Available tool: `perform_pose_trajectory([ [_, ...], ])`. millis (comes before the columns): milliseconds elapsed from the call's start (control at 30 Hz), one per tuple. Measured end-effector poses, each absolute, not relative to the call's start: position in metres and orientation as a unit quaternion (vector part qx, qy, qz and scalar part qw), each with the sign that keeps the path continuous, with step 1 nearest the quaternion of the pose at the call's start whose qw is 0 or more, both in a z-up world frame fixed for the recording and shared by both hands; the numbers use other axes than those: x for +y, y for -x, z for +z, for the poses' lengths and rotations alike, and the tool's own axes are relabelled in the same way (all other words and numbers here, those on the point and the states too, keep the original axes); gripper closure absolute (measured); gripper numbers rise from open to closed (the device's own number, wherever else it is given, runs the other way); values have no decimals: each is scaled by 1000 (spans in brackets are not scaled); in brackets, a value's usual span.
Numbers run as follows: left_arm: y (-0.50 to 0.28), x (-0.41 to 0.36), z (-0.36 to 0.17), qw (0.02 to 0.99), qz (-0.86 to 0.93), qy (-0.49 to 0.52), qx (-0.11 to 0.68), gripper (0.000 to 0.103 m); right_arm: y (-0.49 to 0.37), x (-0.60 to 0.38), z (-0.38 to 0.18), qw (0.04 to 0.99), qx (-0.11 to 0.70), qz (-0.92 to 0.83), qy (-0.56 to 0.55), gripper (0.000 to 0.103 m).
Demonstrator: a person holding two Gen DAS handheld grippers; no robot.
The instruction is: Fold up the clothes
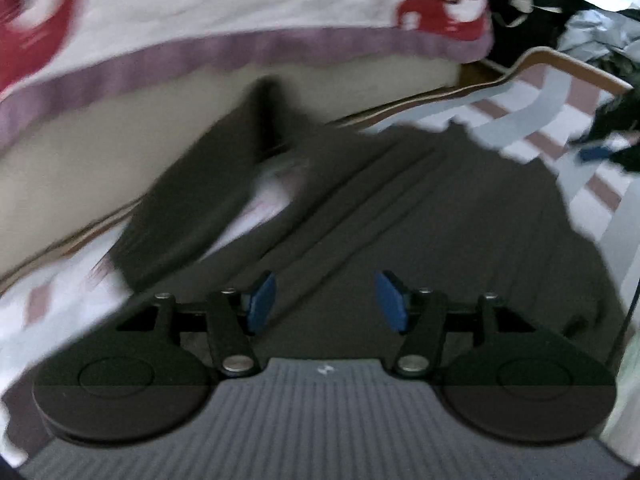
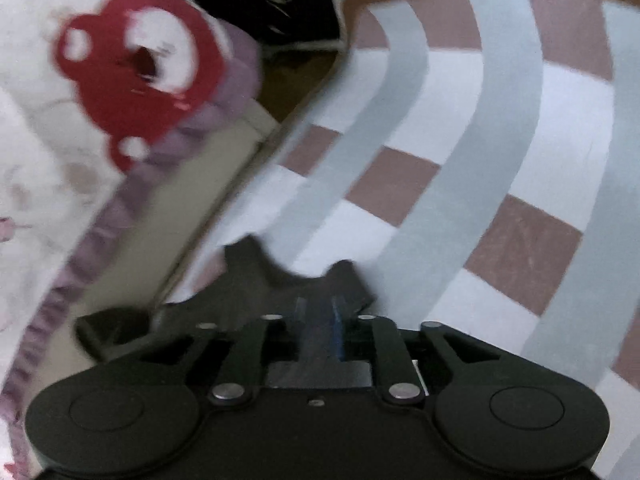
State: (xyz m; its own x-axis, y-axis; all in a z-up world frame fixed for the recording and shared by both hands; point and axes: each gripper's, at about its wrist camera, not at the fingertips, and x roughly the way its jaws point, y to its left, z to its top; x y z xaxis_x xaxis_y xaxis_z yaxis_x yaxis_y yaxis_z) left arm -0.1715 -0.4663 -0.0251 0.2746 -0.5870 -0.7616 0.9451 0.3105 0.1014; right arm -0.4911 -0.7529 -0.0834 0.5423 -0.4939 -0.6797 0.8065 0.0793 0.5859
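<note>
Lying across the middle of the left wrist frame, a dark grey ribbed garment point(image 1: 400, 220) covers a pink, grey and white checked mat point(image 2: 460, 152); left gripper point(image 1: 326, 300) open above it, right gripper point(image 2: 318, 320) blurred, state unclear.

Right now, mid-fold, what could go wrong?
1. A flap of the dark garment seems to reach past the checked table edge; it could slide off.
2. The left gripper is open and empty, so nothing pins the fold.
3. Blur hides whether the right gripper holds cloth; it may slip.
</note>
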Motion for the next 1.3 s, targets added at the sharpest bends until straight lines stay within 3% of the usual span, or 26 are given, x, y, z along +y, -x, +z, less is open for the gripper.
perform_pose_trajectory([
  [33,165,-442,-24,747,-507,-287,321,45,493,-743,-73,726,150,-449,-499,52],
  [200,151,-339,-29,748,-475,-315,340,45,503,-690,-32,778,136,-402,-463,41],
  [433,126,-247,-42,725,-485,-241,427,41,540,-643,-94,745,169,-332,-553,40],
  [600,141,-248,-53,704,-503,-235,442,40,553,-652,-131,701,182,-307,-618,40],
  [700,154,-259,-57,700,-517,-257,421,30,543,-658,-143,689,223,-298,-622,40],
  [967,157,-254,-53,690,-534,-228,432,30,525,-668,-157,695,250,-287,-610,40],
  [1000,156,-251,-50,695,-534,-216,431,30,522,-668,-159,700,252,-285,-604,41],
  [1100,147,-245,-41,721,-526,-160,422,30,517,-671,-160,719,247,-282,-585,78],
  [1167,141,-244,-39,718,-537,-131,424,30,519,-672,-160,731,229,-288,-575,87],
  [1300,147,-253,-54,681,-565,-144,443,29,528,-661,-132,782,176,-284,-526,91],
])
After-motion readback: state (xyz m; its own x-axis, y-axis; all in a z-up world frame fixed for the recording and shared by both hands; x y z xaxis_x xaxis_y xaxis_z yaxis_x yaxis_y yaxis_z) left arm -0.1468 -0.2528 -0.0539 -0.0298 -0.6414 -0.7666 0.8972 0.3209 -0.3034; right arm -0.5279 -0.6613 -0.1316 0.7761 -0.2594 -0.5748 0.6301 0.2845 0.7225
